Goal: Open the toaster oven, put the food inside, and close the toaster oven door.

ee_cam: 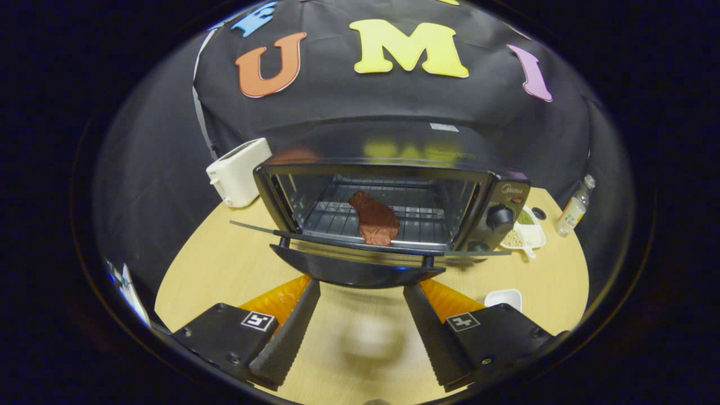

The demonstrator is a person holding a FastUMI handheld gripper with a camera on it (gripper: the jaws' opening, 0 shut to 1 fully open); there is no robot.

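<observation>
A black toaster oven (394,191) stands on the wooden table with its glass door (360,247) folded down flat toward me. A brown piece of food (374,219) lies on the wire rack inside. The door's dark handle (354,273) sits just ahead of my fingertips. My gripper (361,289) is open, its two fingers spread wide below the handle, and nothing lies between them.
A white toaster (239,171) stands left of the oven. To its right are a white divided dish (523,230) with grains and a small bottle (574,211). A small white bowl (503,298) sits beside my right finger. The table (225,264) is bare at left.
</observation>
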